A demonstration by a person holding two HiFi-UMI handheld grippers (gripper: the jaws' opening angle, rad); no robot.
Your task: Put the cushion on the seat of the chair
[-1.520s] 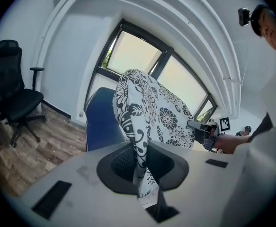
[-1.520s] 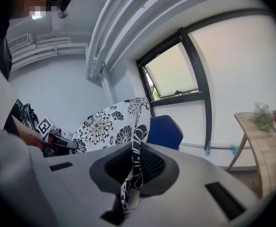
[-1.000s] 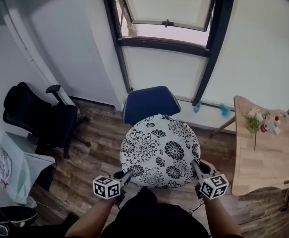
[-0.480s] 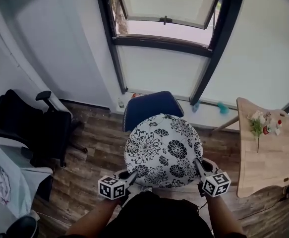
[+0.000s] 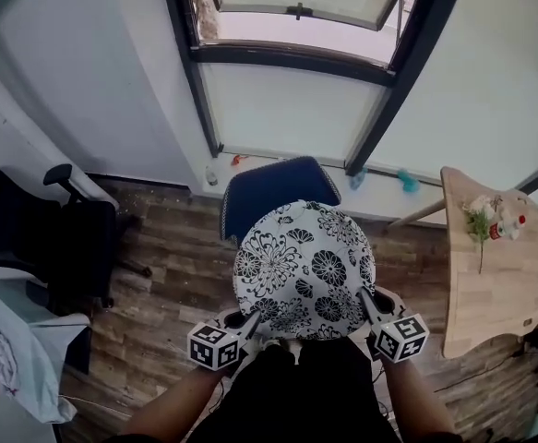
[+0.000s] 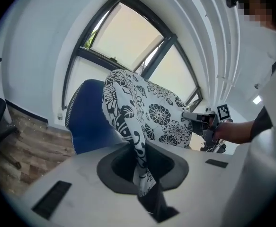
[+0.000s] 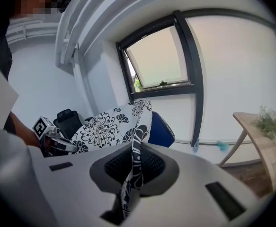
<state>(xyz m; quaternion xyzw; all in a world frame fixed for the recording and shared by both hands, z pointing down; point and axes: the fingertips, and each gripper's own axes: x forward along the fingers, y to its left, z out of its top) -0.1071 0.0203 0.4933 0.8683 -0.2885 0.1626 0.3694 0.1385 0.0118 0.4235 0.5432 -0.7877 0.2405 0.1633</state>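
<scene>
- Your round white cushion with black flowers (image 5: pixel 304 270) hangs above the blue padded chair (image 5: pixel 267 192).
- Your left tongs (image 5: pixel 249 321) and right tongs (image 5: pixel 366 300) each clamp its near edge.
- The pale wooden surface (image 5: pixel 490 284) stands apart at the right.

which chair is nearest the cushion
The blue upholstered chair, partly hidden behind the round black-and-white floral cushion; the black office chair stands far left.

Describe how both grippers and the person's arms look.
The left gripper and the right gripper each have slim dark jaws and carry a white cube printed with black square markers. In their own views, the bodies are pale grey around a dark oval recess. The person wears a black top, and the forearms are bare.
</scene>
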